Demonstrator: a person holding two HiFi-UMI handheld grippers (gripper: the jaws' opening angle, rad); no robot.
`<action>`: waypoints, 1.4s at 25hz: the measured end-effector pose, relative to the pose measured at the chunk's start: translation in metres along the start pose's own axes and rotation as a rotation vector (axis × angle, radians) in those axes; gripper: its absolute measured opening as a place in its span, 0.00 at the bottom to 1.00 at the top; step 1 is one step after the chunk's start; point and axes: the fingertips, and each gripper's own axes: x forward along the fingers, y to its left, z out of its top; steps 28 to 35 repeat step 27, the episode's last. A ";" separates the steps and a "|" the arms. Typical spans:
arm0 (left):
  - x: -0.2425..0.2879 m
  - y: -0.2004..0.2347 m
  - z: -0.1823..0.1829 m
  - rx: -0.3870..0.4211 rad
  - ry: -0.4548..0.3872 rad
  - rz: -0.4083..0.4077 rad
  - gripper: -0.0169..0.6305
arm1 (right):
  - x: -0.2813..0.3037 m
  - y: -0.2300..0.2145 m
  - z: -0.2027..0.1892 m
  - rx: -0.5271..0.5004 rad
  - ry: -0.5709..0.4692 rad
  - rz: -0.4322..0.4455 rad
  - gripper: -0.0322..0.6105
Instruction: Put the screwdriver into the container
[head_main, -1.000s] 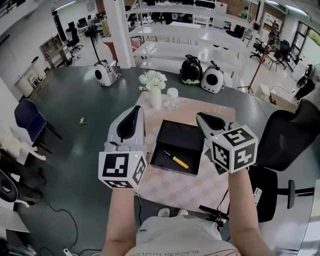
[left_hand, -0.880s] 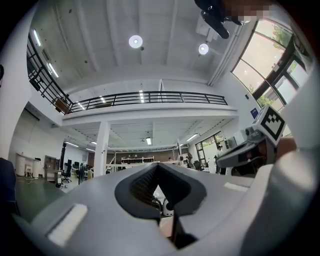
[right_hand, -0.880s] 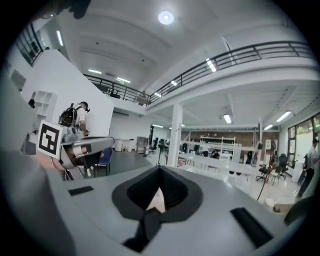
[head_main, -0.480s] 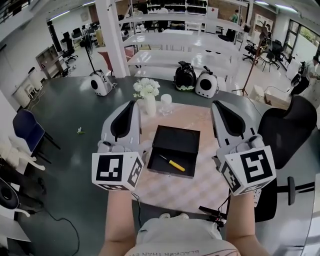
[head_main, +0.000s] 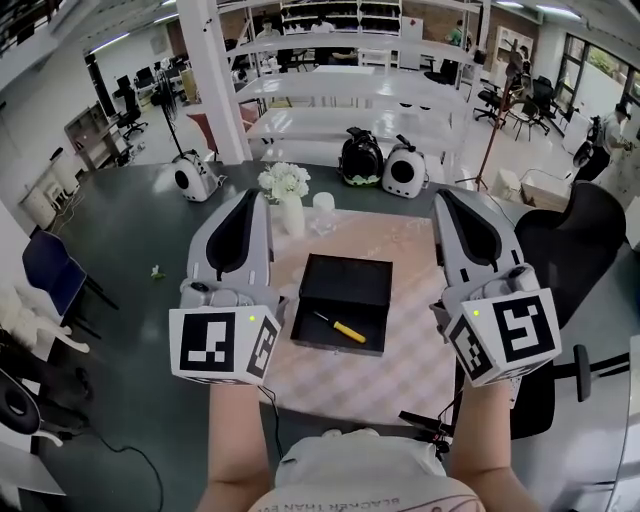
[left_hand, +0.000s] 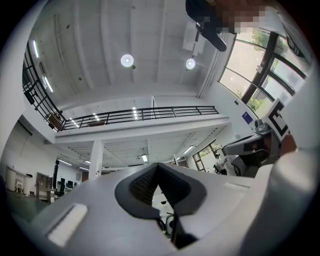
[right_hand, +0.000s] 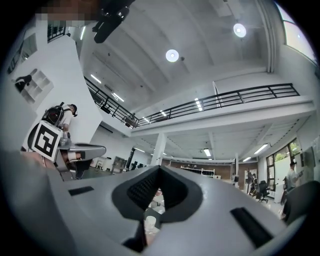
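Note:
The black open container (head_main: 366, 282) sits on the checked cloth in the head view. In it lies the screwdriver (head_main: 338, 328), yellow handle to the right. My left gripper (head_main: 247, 194) is held up at the container's left, my right gripper (head_main: 446, 197) at its right, both well above the table and apart from the box. Each has its jaws together with nothing between them. In the left gripper view the left gripper (left_hand: 158, 165) points up at the ceiling and a balcony. In the right gripper view the right gripper (right_hand: 159, 167) also aims upward, over the hall.
A vase of white flowers (head_main: 285, 192) and a small glass (head_main: 322, 203) stand behind the container on the checked cloth (head_main: 400, 340). Round pet carriers (head_main: 360, 160) (head_main: 195, 177) sit at the table's back. A black chair (head_main: 575, 245) is at the right.
Both grippers have tilted upward and spread apart; the right one moved right, away from the container. The screwdriver lies still in the container.

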 end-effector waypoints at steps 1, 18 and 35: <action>0.000 -0.001 0.001 0.000 -0.002 -0.001 0.04 | -0.001 -0.001 0.000 0.001 0.003 -0.002 0.05; -0.006 -0.003 -0.001 -0.012 0.015 -0.003 0.04 | -0.001 0.015 -0.006 0.000 0.033 0.023 0.05; -0.007 -0.001 -0.003 -0.018 0.014 -0.001 0.04 | 0.000 0.021 -0.009 0.001 0.038 0.028 0.05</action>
